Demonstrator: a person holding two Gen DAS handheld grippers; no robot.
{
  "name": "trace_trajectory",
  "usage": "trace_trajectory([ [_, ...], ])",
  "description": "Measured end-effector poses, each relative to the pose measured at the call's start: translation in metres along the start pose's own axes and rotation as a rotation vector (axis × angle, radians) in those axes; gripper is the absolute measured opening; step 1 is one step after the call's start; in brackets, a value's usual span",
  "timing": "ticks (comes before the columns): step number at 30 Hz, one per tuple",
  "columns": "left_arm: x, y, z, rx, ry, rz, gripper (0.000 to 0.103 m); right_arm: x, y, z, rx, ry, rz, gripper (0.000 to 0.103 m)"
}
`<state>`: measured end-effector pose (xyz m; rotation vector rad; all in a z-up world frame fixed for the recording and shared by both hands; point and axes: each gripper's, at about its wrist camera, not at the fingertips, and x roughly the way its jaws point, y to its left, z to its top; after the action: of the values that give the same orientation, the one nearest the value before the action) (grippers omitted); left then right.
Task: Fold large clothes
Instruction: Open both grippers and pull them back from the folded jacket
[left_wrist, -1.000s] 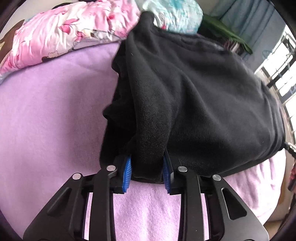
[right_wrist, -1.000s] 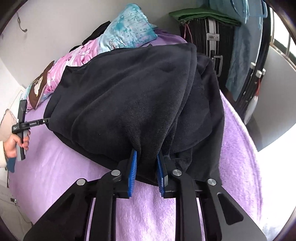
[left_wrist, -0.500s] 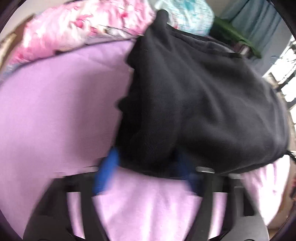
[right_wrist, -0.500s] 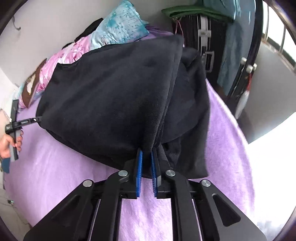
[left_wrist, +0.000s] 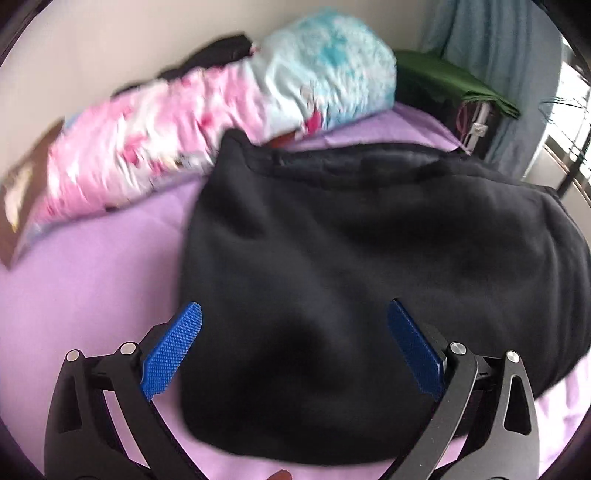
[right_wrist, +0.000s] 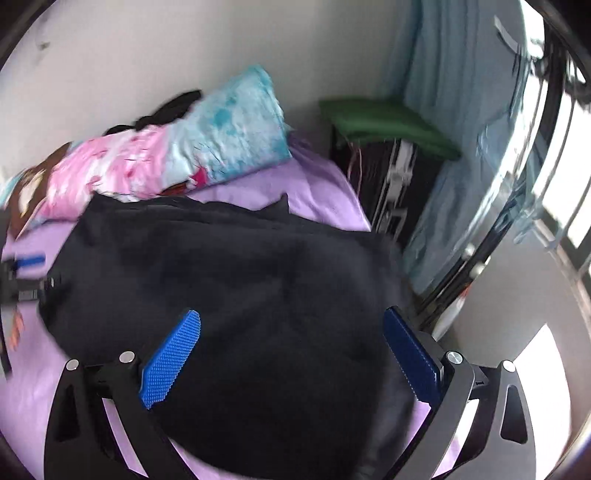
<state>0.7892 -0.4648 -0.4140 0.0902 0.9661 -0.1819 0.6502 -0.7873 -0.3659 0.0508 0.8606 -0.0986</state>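
Left wrist view: my left gripper fingers just opened, now spread wide, nothing pinched. Black fleece garment lies bunched on purple bed sheet, beneath and between blue pads. Rolled quilt well behind.

Right wrist view: my right gripper fingers just opened wide, empty. Garment below, right side near bed's edge.

Judgement: fabric soft, thick, floppy, fairly heavy; won't hold crease. Best to take hold at corners or hem, both hands.

A bed covered in lilac cloth is seen ahead of the claw. A pink and blue quilt is rolled against the pale wall. A dark suitcase, blue curtain and bright window are found further right.
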Motion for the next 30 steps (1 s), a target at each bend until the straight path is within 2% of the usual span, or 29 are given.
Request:
trace_trajectory([
  [4,0.034,-0.006,-0.009,-0.039,0.046,0.017,0.097,0.042,-0.002,-0.014,0.044,0.054,-0.067,0.097],
  [9,0.057,-0.009,-0.023,-0.015,0.053,0.043,0.098,0.062,0.009,-0.035,-0.077,0.044,-0.164,0.098],
  [17,0.052,-0.009,-0.02,-0.035,0.061,0.029,0.097,0.06,0.01,-0.025,-0.08,0.068,-0.149,0.098],
  [20,0.033,-0.01,-0.017,-0.022,0.067,0.004,0.097,0.042,0.015,-0.015,-0.087,0.074,-0.123,0.097],
  [23,-0.003,-0.011,-0.017,-0.017,0.031,0.001,0.097,0.016,0.022,-0.009,-0.08,0.064,-0.108,0.097],
  [30,-0.113,-0.017,-0.028,-0.061,0.018,0.025,0.097,-0.086,0.03,0.001,0.0,0.067,-0.092,0.097],
])
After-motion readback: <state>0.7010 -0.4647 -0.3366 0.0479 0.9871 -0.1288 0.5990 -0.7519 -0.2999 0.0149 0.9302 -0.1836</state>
